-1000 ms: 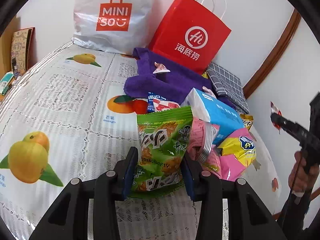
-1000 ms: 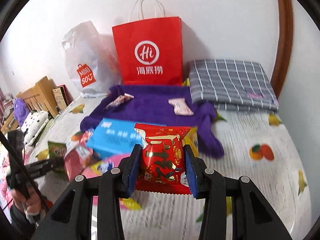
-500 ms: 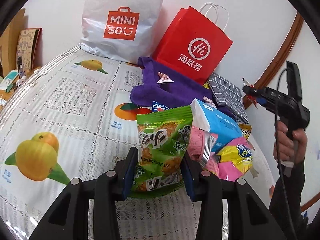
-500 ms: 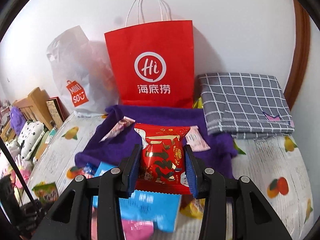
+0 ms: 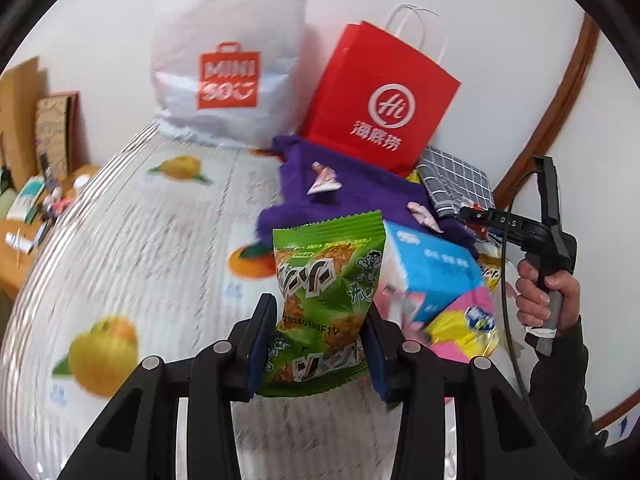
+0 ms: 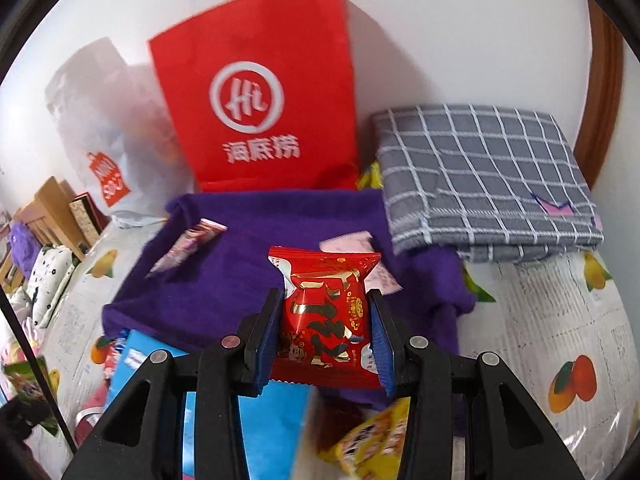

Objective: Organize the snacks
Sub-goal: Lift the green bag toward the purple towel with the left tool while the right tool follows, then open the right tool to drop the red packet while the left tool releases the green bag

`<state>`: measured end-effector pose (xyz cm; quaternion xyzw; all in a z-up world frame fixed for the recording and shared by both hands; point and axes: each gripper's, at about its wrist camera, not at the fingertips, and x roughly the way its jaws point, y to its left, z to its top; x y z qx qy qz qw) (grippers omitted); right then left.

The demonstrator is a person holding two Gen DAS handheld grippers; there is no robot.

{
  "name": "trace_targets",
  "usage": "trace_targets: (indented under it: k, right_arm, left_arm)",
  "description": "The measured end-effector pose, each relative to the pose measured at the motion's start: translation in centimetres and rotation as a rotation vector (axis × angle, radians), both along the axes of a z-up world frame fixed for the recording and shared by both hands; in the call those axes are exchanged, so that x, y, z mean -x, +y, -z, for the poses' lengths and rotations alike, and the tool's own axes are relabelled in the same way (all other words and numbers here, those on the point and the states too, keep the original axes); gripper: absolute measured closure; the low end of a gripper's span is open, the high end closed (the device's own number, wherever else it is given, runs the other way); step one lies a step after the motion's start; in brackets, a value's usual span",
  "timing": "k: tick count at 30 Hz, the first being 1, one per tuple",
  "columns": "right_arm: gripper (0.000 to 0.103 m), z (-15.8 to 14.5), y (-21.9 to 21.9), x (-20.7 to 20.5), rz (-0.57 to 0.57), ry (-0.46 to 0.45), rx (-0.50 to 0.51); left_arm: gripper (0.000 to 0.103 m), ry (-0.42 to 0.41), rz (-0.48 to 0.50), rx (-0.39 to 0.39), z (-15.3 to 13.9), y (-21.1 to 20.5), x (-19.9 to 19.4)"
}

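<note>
White wall backs a table (image 5: pixel 168 216) covered in a lace-patterned plastic cloth printed with fruit, and two shopping bags lean against that wall: a white Miniso bag (image 5: pixel 228 60) and a red paper bag (image 6: pixel 260 92) with white handles. Lying flat in front of the red bag is a purple towel (image 6: pixel 224 292), which seems to serve as the sorting spot, since two small pink-wrapped packets already lie on it, well apart from each other. A folded grey checked cloth (image 6: pixel 480 176) lies just beside the towel, overlapping its far right edge.

The left tool (image 5: pixel 320 344) is pressed onto a green snack packet (image 5: pixel 328 296), pinching it by its lower half so the printed face stands upright and clear of the table. Behind and to its right sits the unsorted heap: a blue box (image 5: pixel 432 264) atop pink and yellow packets, probably the stock yet to be sorted.

The right tool (image 6: pixel 326 336) pinches a red snack packet (image 6: pixel 328 316) the same way, by its sides with the crimped top edge up. It hangs above the near edge of the purple towel, in line with the gap between the two pink packets, which suggests the towel is its destination. Holding each packet by the sides likely keeps the contents from being crushed and lets it drop flat on release.
</note>
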<state>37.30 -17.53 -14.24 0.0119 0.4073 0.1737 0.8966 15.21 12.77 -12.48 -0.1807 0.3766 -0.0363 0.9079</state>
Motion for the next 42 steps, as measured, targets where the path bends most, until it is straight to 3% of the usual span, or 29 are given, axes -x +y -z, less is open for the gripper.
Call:
trace_targets:
  k: [3, 9, 15, 21, 34, 42]
  right_arm:
    - [0.062, -0.4, -0.2, -0.8, -0.016, 0.016, -0.008]
    - [0.061, -0.3, -1.2, -1.3, 0.002, 0.010, -0.028]
    - [0.061, 1.1, -1.8, -2.0, 0.006, 0.055, -0.035]
    - [0.061, 1.7, -2.3, -2.3, 0.003, 0.084, -0.051]
    - [0.061, 4.8, -1.5, -3.5, -0.018, 0.205, -0.041]
    - [0.058, 5.2, -0.6, -3.4, -0.049, 0.207, -0.011]
  left_arm:
    - [0.064, -0.005, 0.023, -0.033, -1.3, -1.0, -2.5]
    - [0.064, -0.073, 0.068, -0.010, -4.3, -2.7, -7.7]
    - [0.064, -0.039, 0.101, 0.000, -3.2, -5.0, -13.2]
    - [0.064, 0.000, 0.105, -0.004, -1.1, -5.7, -14.2]
    - [0.064, -0.007, 0.048, 0.089, -0.9, -2.9, -13.8]
    - [0.064, 0.028, 0.035, 0.082, 0.2, -2.7, -14.4]
